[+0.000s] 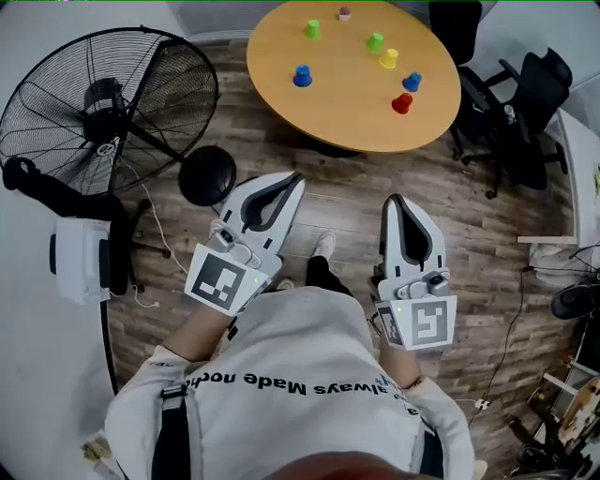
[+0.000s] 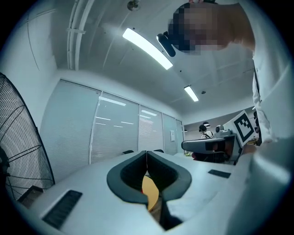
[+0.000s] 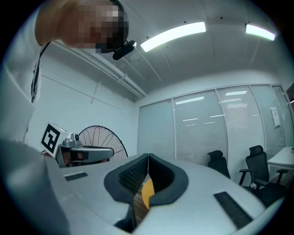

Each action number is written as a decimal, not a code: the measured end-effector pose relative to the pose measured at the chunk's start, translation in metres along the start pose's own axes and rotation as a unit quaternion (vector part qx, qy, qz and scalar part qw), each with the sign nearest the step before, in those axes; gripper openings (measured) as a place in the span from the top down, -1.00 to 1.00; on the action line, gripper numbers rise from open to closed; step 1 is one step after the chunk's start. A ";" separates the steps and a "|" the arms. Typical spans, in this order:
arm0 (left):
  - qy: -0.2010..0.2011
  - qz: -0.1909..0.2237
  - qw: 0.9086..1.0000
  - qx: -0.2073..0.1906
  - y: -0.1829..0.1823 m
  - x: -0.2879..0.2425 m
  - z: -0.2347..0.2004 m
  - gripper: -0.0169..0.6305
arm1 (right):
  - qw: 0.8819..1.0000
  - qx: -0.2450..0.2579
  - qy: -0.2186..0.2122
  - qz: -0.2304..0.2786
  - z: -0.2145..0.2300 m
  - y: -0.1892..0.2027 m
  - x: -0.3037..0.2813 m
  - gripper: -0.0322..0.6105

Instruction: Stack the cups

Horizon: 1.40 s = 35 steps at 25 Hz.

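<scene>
Several small cups stand apart on the round wooden table [image 1: 281, 37]: two green [image 1: 312, 29] [image 1: 375, 41], two blue [image 1: 302, 76] [image 1: 412, 82], a yellow [image 1: 389, 58], a red [image 1: 401, 103] and a brown one [image 1: 344, 13]. My left gripper [image 1: 297, 175] and right gripper [image 1: 394, 199] are held close to the body over the wood floor, short of the table, both shut and empty. In the left gripper view the jaws [image 2: 146, 153] meet, with a sliver of table [image 2: 150, 193] below them. The right gripper [image 3: 148, 158] shows the same sliver of table [image 3: 147, 193].
A large black floor fan [image 1: 103, 103] stands at the left beside a black round stool [image 1: 207, 174] and a white box [image 1: 80, 260]. Black office chairs [image 1: 511, 112] sit to the right of the table. Cables [image 1: 511, 328] lie on the floor at the right.
</scene>
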<state>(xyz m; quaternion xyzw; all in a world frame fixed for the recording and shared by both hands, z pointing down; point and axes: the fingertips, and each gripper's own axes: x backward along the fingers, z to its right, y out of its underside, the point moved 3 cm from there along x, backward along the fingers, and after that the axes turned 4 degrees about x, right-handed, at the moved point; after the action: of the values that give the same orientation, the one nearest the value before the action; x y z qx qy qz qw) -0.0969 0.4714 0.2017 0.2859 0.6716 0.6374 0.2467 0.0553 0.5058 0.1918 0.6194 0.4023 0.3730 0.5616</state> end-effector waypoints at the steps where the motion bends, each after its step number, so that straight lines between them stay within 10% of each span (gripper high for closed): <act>1: 0.001 0.000 1.000 -0.001 0.001 -0.011 0.000 0.88 | 1.000 -0.001 -0.001 -0.001 0.010 0.001 -0.005 0.81; 14: -0.010 0.007 1.000 -0.009 0.000 -0.131 -0.004 0.87 | 1.000 -0.009 -0.007 0.009 0.125 0.009 -0.054 0.81; 35: -0.021 0.012 1.000 0.000 0.013 -0.220 -0.063 0.87 | 1.000 -0.004 -0.026 0.000 0.183 0.028 -0.143 0.81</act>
<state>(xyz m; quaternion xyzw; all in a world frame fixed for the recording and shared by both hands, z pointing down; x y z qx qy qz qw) 0.0173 0.2735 0.2114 0.3074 0.6630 0.6338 0.2535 0.1678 0.3013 0.2018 0.6264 0.3859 0.3580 0.5749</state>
